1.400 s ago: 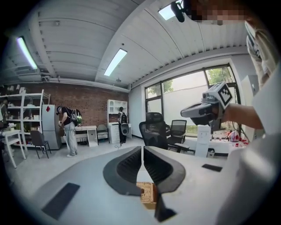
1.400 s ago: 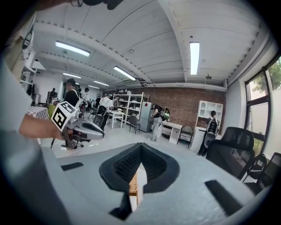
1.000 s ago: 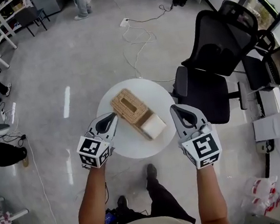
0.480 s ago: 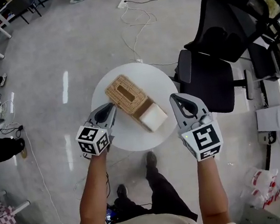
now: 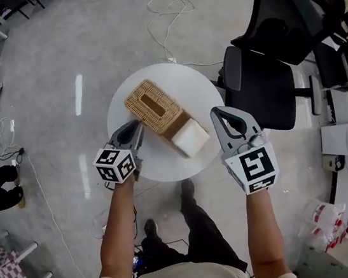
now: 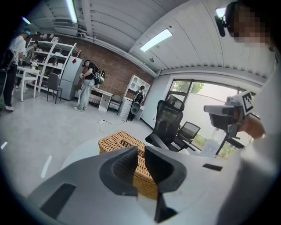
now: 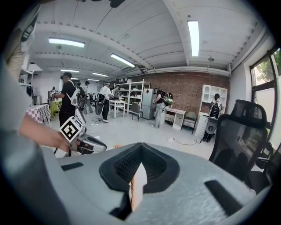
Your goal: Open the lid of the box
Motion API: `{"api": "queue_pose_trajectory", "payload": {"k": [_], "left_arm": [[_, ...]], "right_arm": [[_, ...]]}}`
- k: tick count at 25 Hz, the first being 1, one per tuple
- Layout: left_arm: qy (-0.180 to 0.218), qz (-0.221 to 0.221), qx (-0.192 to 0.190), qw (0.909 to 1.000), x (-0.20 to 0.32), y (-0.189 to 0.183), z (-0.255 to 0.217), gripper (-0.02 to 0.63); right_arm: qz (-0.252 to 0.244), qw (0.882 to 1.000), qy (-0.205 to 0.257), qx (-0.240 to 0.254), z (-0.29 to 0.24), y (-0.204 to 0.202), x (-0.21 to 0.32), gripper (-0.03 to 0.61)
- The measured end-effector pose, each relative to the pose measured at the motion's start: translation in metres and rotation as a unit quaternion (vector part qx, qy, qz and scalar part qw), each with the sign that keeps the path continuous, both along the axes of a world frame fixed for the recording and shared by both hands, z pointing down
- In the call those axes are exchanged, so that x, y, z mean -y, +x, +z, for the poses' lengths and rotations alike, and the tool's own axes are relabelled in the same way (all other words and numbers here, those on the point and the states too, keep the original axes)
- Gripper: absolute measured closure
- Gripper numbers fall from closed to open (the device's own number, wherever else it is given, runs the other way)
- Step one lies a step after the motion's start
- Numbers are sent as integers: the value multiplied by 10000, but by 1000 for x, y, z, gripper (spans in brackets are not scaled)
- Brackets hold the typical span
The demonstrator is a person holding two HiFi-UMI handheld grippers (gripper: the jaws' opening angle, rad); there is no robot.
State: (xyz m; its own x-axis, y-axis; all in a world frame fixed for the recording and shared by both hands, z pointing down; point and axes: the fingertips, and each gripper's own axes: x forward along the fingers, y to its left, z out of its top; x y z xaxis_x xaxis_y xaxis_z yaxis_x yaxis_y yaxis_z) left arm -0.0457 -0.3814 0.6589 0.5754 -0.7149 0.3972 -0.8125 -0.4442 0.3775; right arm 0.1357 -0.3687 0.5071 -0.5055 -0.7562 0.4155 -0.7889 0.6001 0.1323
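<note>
One round table (image 5: 187,83) is seen. One wicker box (image 5: 174,129) is set at the table's middle with its slotted lid (image 5: 138,106) down, so its contents cannot be seen. One white block (image 5: 191,139) is laid against the box's end, toward the table's near edge. Two grippers are held there: the left gripper (image 5: 138,126) over the table's left part and the right gripper (image 5: 217,112) at its right rim, both clenched on nothing. Two black chairs (image 5: 263,87) are stood right of the table.
</note>
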Motion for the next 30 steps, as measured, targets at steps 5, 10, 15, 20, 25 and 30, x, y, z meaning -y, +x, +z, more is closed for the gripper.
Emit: {"api": "queue_pose_trajectory", "payload": {"k": [5,10,15,20,25,30], "left_arm": [[-189,-156,-167,9996,0,-2,19,589],[-337,-333,-276,9985,5,-5,38,510],[-450,-461,-509,9966,7,-1,48,453],[-553,-549,-862,9932,8,6,54,436],[-603,-713,-1181,9886,11,6,56,436],[-561,-824,-1444,9845,11,4,48,436]], "right_arm": [[4,10000,-90,-24,13,0,1,586],[25,9998,-172,-75,27,1,6,586],[36,9997,-214,-133,36,3,10,586],[55,9995,-251,-204,44,5,12,586],[71,9992,-316,-229,53,7,14,586],[64,9990,-366,-256,59,3,13,586]]}}
